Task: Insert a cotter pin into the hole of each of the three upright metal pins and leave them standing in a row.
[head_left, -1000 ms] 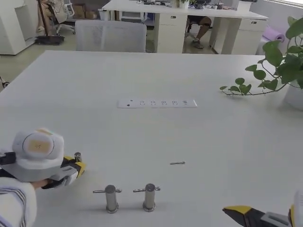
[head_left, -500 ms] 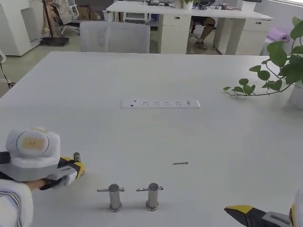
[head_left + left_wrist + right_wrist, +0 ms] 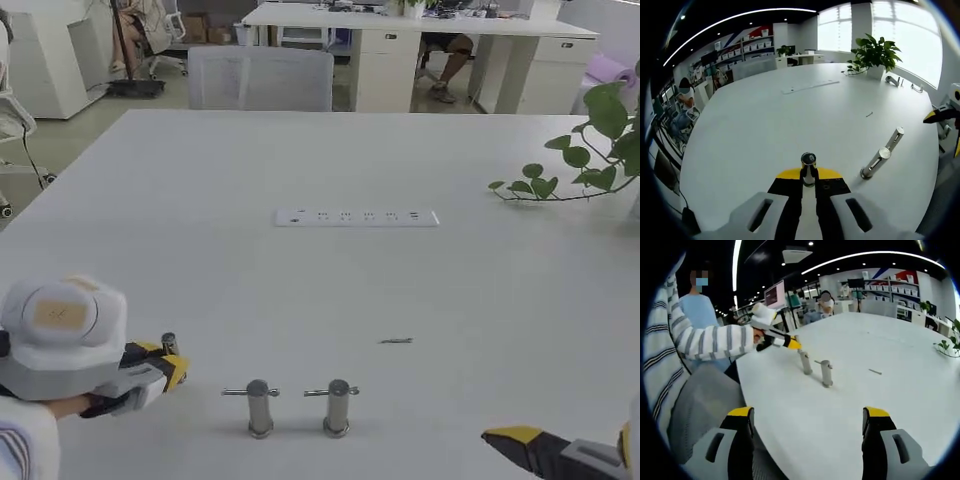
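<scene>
I see the white table (image 3: 480, 290) bearing a power strip (image 3: 357, 217) far off, a loose cotter pin (image 3: 396, 341), and two standing pins (image 3: 260, 407) near (each cross-pinned).

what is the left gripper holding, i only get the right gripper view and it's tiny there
observer: the left gripper view shows the left gripper shut on a held pin, between its yellow tips
operator: do both standing pins have cotters
observer: yes, in the head view a cotter crosses the left standing pin and another crosses the right standing pin
operator: any cotter in the held pin
observer: none sticks out of it in the left gripper view
</scene>
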### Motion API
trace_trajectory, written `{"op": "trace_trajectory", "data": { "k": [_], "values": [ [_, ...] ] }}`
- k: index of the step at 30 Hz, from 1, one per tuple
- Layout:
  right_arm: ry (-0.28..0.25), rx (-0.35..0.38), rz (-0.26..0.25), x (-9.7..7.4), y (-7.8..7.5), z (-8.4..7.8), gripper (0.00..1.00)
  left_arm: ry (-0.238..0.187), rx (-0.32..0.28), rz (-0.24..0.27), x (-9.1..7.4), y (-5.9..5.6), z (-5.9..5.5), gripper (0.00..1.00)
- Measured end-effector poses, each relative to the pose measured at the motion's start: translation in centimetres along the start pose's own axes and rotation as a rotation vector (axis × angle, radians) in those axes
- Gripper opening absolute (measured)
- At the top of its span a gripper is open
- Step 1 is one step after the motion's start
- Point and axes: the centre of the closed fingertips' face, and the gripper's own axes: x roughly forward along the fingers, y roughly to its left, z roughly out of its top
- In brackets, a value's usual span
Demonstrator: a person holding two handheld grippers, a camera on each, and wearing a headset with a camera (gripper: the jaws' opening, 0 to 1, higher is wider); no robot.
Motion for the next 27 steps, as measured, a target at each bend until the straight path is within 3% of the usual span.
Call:
{"op": "trace_trajectory", "data": {
  "k": [18,27],
  "values": [
    [-0.002,-0.011,0.006,0.0,0.1,0.0,0.90,0.015,0.031,-0.055,-3.5,-3.0,-0.8,0.06],
    [-0.004,-0.013,0.009,0.0,0.1,0.0,0.90,0.018,0.035,-0.081,-4.3,-5.4,-1.4,0.06]
  ]
}}
